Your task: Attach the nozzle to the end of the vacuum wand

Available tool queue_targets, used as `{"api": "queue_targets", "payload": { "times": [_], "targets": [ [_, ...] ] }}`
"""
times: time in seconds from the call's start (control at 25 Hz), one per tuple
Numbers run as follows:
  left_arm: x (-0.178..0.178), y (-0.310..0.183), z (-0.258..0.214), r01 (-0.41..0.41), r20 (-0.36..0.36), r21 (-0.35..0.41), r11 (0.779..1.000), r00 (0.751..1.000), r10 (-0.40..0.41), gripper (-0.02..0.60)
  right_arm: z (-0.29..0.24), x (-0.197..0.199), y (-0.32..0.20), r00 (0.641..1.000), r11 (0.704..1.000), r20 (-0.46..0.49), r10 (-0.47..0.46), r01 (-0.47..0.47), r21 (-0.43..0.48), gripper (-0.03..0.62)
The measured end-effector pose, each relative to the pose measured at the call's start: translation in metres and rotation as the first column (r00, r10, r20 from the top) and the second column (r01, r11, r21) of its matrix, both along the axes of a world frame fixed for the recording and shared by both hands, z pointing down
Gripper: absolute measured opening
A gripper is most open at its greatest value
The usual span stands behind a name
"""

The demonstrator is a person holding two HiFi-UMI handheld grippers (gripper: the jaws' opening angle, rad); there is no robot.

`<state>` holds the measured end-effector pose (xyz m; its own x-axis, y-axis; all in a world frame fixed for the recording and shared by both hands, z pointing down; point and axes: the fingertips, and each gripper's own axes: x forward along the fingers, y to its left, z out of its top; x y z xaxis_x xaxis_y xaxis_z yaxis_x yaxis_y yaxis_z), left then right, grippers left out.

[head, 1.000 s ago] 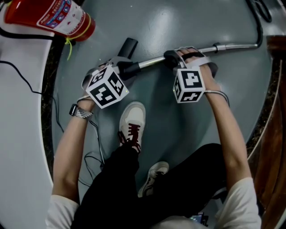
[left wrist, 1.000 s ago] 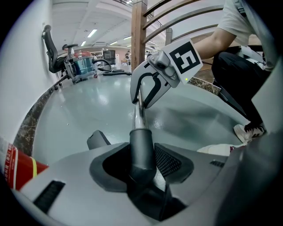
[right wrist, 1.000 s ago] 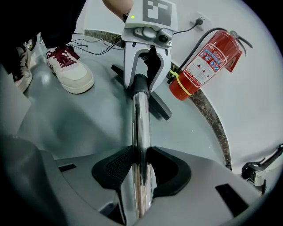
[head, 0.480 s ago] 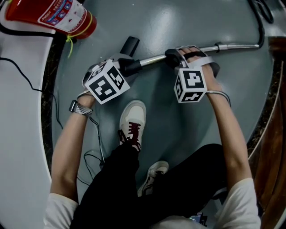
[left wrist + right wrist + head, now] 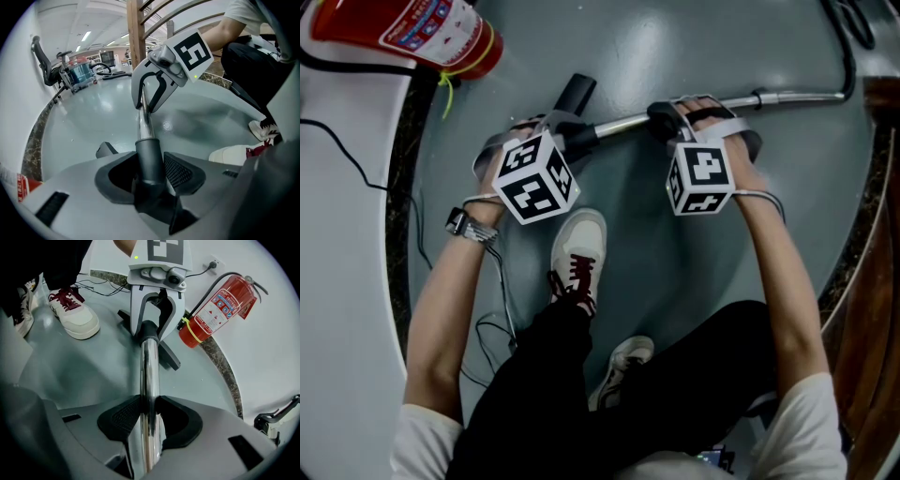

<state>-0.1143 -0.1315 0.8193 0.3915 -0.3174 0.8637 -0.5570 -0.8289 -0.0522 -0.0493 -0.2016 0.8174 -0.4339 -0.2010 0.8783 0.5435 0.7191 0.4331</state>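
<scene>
Gripping item 1: left gripper [image 5: 151, 174], jaws pinched on the dark collar of the nozzle [image 5: 575, 94], at the free end of the vacuum wand [image 5: 150, 362].
- Change: its marker cube has rolled about the wand's line over the last second and shows its faces at a new angle. The hand has not slid along the wand.
- Reading: probably a twist to seat or lock the nozzle. The collar already meets the chrome tube with no gap visible, so the joint looks nearly made. Whether it has latched cannot be seen.

Item 2: right gripper [image 5: 149, 416], jaws clamped on the wand's bare chrome, further along from the nozzle. Unchanged, and apparently holding the tube against the twist.

Item 3: nozzle tip, black, sticking out past the left gripper off the wand's end, above the grey floor [image 5: 675, 281].

Item 4: white shoe [image 5: 578, 248], on the person's side of the wand, near but apart from it.

Item 5: red fire extinguisher [image 5: 422, 33], beyond the nozzle end of the wand, well apart.

Item 6: black cable [image 5: 502, 309], on the floor on the person's side of the wand.

Obstructions: none lies on the wand or against the joint. The shoe is the nearest thing to it.
</scene>
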Motion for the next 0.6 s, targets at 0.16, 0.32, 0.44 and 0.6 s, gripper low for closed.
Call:
{"api": "queue_targets", "payload": {
  "times": [0.16, 0.32, 0.44, 0.6],
  "targets": [
    [0.0002, 0.0001, -0.0005, -0.01, 0.008, 0.004, 1.0, 1.0, 0.01, 0.183, 0.0, -0.0001, 0.0003, 1.0, 1.0, -0.002, 0.0, 0.0, 0.001, 0.149],
    [0.0004, -0.0005, -0.0018, -0.011, 0.02, 0.004, 1.0, 1.0, 0.011, 0.183, 0.0005, 0.001, 0.0003, 1.0, 1.0, -0.015, -0.004, 0.004, 0.008, 0.149],
    [0.0003, -0.0011, -0.0022, 0.0, 0.029, 0.002, 1.0, 1.0, 0.0, 0.181, -0.0001, 0.0005, 0.0002, 1.0, 1.0, -0.017, -0.004, 0.005, 0.012, 0.149],
    [0.0006, -0.001, -0.0022, 0.01, 0.029, -0.002, 1.0, 1.0, -0.01, 0.179, 0.0005, 0.0002, 0.0007, 1.0, 1.0, -0.022, -0.005, 0.006, 0.021, 0.149]
  ]
}}
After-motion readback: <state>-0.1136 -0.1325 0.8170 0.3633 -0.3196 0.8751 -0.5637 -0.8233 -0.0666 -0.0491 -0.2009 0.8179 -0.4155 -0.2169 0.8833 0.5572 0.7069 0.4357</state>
